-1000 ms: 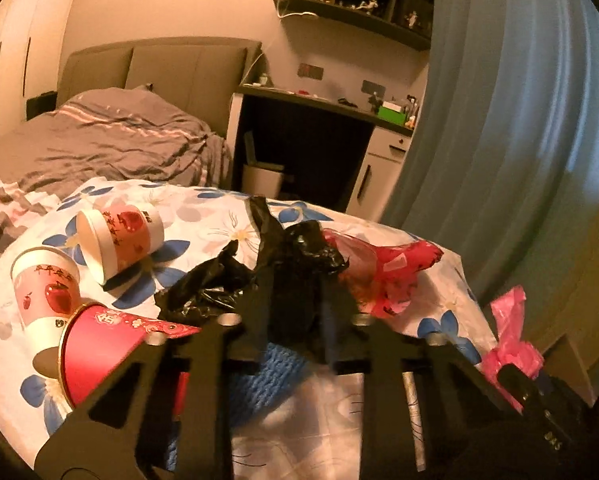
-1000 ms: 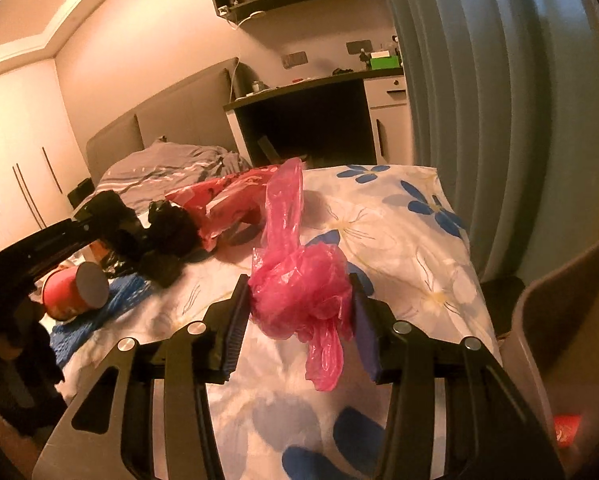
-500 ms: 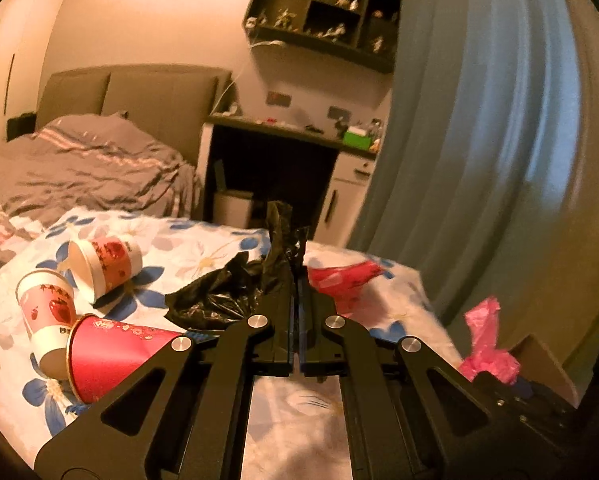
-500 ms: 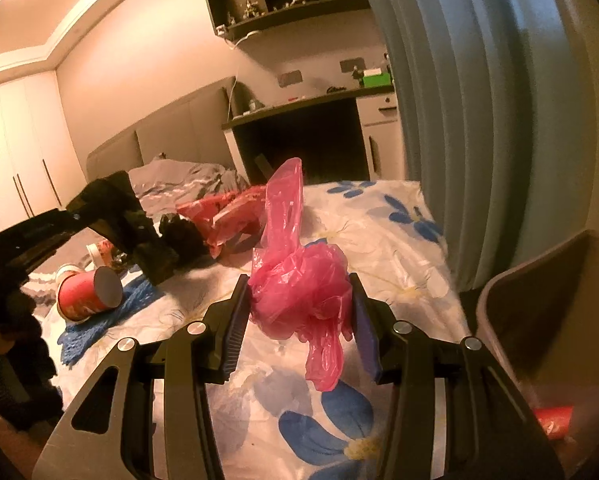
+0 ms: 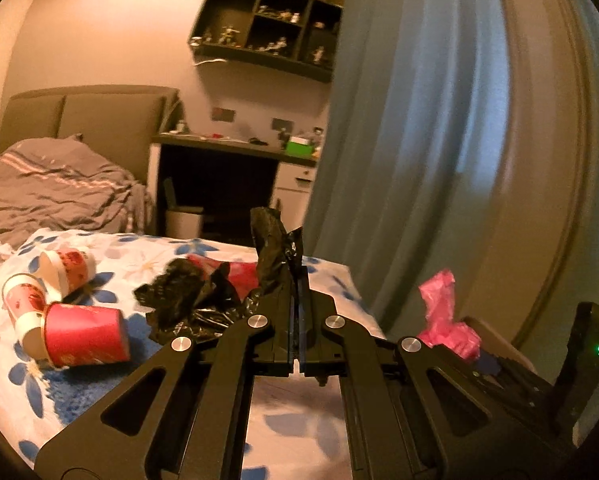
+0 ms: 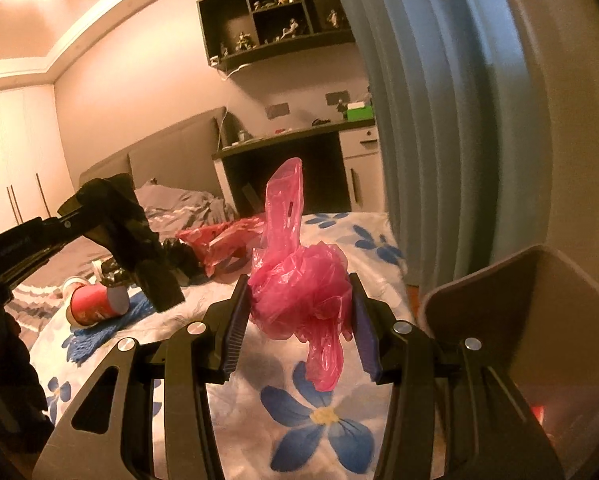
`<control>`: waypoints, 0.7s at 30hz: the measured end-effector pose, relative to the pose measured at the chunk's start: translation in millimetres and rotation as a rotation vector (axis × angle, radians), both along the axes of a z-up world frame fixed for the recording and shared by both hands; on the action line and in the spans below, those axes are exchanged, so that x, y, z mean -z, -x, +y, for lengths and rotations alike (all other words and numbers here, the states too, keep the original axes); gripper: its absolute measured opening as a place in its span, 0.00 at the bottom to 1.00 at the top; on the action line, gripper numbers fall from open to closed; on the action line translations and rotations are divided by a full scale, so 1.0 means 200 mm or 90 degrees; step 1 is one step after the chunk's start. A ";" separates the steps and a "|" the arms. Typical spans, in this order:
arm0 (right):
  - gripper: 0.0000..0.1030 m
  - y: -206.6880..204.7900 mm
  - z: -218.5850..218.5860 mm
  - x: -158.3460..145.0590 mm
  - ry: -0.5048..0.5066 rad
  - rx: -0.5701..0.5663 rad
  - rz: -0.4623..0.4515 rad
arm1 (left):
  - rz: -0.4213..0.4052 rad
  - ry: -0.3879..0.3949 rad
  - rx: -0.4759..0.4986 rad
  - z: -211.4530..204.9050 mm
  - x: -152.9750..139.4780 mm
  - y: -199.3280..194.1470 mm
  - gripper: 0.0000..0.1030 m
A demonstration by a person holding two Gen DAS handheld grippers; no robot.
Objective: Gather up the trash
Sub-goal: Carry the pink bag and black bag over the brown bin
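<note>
Support surface was a tabletop (image 5: 331, 276) under a white cloth with blue flowers (image 6: 319, 420). In the left wrist view, lying on it: red paper cup (image 5: 85, 338) on its side at 9 o'clock, two white cups with red print (image 5: 69, 268) (image 5: 21, 300) just behind it, also tipped. Blue knitted mat (image 6: 99, 330) under the red cup. Red plastic bag (image 6: 219, 240) flat toward 12. Black bag (image 5: 183, 300) trailing on the cloth near centre.
</note>
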State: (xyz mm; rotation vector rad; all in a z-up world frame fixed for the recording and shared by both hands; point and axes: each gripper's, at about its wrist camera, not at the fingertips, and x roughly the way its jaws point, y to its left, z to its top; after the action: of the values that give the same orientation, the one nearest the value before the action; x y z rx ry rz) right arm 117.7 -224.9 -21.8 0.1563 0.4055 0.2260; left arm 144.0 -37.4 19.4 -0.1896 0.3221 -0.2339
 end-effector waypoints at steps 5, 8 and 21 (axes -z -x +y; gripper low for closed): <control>0.46 0.12 -0.06 -0.04 0.005 0.028 -0.016 | -0.012 -0.009 0.052 -0.16 -0.02 0.07 0.00; 0.46 0.18 -0.11 -0.06 0.012 0.051 -0.027 | -0.013 -0.014 0.082 -0.24 -0.02 0.10 0.00; 0.46 0.34 -0.36 -0.07 0.039 0.158 -0.049 | -0.010 -0.055 0.201 -0.62 0.03 0.11 0.00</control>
State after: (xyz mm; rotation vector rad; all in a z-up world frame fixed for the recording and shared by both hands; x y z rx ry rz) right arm 49.5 -296.5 -8.3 0.1354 0.3134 -0.0248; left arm 123.0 -161.1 13.5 -0.0501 0.3458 -0.5316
